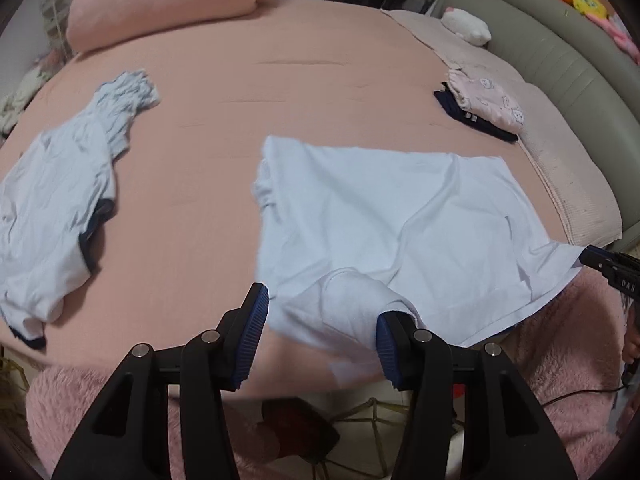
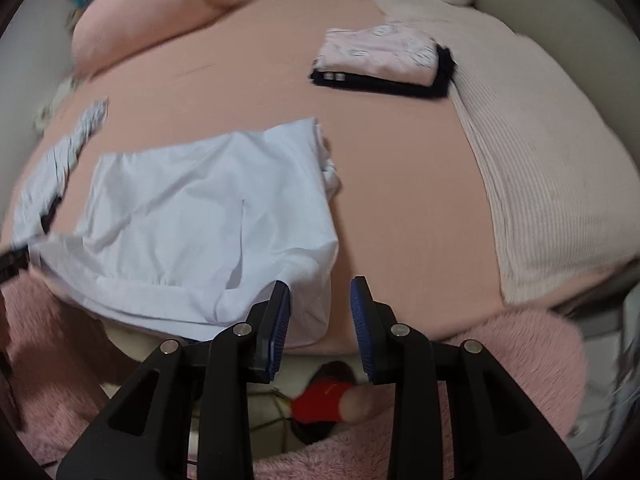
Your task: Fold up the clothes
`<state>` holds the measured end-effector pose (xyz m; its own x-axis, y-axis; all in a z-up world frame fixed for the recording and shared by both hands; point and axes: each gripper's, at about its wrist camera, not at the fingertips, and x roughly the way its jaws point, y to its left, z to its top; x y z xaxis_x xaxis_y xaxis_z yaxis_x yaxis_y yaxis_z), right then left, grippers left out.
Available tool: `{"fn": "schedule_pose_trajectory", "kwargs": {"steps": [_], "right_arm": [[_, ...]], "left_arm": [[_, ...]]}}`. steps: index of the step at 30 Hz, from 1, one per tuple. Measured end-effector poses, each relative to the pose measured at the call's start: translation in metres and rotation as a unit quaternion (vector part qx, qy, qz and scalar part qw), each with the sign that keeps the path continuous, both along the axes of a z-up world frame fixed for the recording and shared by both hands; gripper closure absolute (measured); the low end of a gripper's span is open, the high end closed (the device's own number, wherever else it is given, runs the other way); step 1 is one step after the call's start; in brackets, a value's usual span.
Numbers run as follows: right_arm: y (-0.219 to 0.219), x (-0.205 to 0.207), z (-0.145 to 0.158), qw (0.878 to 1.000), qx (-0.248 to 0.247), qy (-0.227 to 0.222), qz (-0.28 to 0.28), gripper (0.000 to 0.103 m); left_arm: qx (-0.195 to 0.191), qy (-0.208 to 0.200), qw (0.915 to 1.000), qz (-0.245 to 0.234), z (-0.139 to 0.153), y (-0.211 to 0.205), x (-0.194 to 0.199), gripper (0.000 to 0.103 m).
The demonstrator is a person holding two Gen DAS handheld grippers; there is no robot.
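Tongs: left tongs (image 1: 320, 330) gape wide, shirt (image 1: 384, 208) cloth draped on one pad, unpinched; right tongs (image 2: 320, 316) part-open, empty, at shirt's near hem. Shirt lies half-folded at bed (image 1: 248, 80) edge. Judgement: regrip both near corners evenly, carry hem toward stack (image 1: 484, 104) beyond shirt, smooth creases.

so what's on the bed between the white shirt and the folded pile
Nothing: only bare pink sheet separates the white shirt from the folded pile. The right wrist view shows it best.
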<state>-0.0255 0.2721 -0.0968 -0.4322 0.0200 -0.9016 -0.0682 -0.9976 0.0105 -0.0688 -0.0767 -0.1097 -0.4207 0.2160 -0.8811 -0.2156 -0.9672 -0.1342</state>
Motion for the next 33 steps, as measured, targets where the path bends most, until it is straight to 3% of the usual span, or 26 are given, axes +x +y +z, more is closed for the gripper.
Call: {"fn": "schedule_pose_trajectory", "kwargs": {"steps": [1, 3, 6, 8, 11, 13, 17, 21, 22, 25, 28, 30, 33], "right_arm": [[-0.004, 0.004, 0.002, 1.0, 0.007, 0.0, 0.004, 0.072], [0.0, 0.01, -0.003, 1.0, 0.02, -0.008, -0.007, 0.06], [0.02, 0.016, -0.02, 0.998, 0.014, -0.038, -0.041, 0.056], [0.037, 0.021, -0.025, 0.996, -0.041, -0.047, -0.063, 0.056], [0.072, 0.031, -0.025, 0.975, -0.193, -0.041, -0.1, 0.056], [0.081, 0.032, -0.022, 0.97, -0.217, -0.027, -0.104, 0.055], [0.05, 0.015, -0.01, 0.994, -0.079, -0.016, -0.068, 0.053], [0.012, -0.011, -0.017, 0.993, -0.113, -0.006, -0.013, 0.053], [0.002, -0.019, -0.023, 0.994, -0.111, -0.008, 0.001, 0.053], [-0.023, -0.032, -0.054, 0.998, -0.051, -0.037, 0.024, 0.053], [-0.022, -0.029, -0.083, 0.997, -0.009, -0.079, 0.014, 0.053], [-0.004, -0.019, -0.087, 0.996, -0.035, -0.077, -0.001, 0.053], [0.016, -0.017, -0.084, 0.991, -0.094, -0.085, -0.029, 0.053]], "left_arm": [[0.0, -0.001, 1.0, -0.007, -0.002, 0.004, -0.001, 0.051], [-0.007, -0.01, 0.9998, -0.014, -0.012, 0.01, -0.002, 0.051], [-0.056, -0.08, 0.9951, 0.012, -0.05, 0.004, -0.006, 0.051], [-0.084, -0.128, 0.9876, 0.038, -0.073, -0.006, -0.005, 0.051], [-0.048, -0.134, 0.9887, 0.047, -0.068, -0.02, 0.005, 0.051], [-0.029, -0.127, 0.9904, 0.045, -0.058, -0.024, 0.011, 0.051], [-0.032, -0.088, 0.9951, 0.032, -0.031, -0.017, 0.01, 0.051], [0.015, -0.049, 0.9983, 0.027, -0.02, -0.009, -0.004, 0.051], [0.02, -0.058, 0.9977, 0.03, -0.026, -0.007, -0.011, 0.051], [-0.026, -0.105, 0.9938, 0.028, -0.048, -0.003, -0.015, 0.051], [-0.071, -0.123, 0.9893, 0.032, -0.057, -0.025, 0.002, 0.051], [-0.086, -0.132, 0.9862, 0.05, -0.058, -0.046, 0.009, 0.045], [-0.006, -0.113, 0.9912, 0.068, -0.035, -0.068, 0.009, 0.043]]}}
